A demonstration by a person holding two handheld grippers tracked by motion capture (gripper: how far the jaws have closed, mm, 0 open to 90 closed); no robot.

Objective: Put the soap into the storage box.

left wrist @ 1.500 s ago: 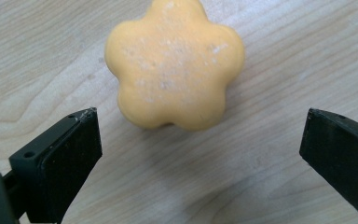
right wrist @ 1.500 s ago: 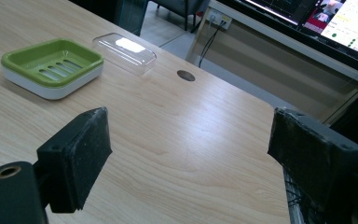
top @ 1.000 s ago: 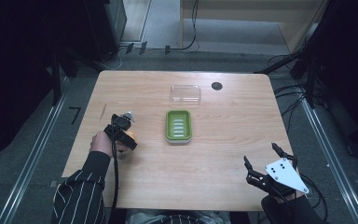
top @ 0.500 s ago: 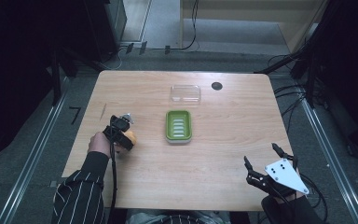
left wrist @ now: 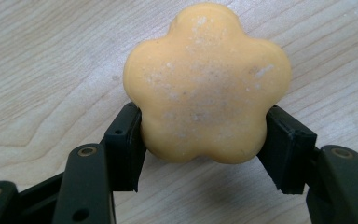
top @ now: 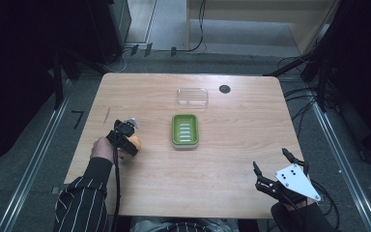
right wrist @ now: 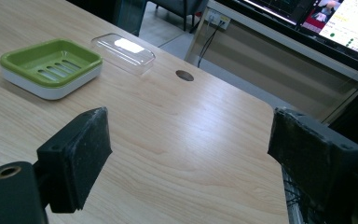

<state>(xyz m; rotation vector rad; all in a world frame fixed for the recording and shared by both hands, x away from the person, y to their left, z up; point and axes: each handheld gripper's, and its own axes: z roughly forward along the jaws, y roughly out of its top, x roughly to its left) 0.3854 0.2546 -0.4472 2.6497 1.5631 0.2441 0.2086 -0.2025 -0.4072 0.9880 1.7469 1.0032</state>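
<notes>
Flower-shaped orange soap (left wrist: 208,84) sits clamped btwn left gripper (left wrist: 204,140) jaws, at table (top: 232,159) left side — well left of green soap dish (top: 185,130). Right gripper (right wrist: 191,154) jaws spread wide, nothing btwn them — near front-right corner.

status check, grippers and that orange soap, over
Left gripper shut on flower-shaped orange soap, at table level. Right gripper open, idle near table's front right corner. Green soap dish empty, path clear.

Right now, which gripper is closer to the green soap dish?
Left. The left gripper, shut on the orange soap, sits just left of the green soap dish; the right gripper is open near the table's right corner.
</notes>
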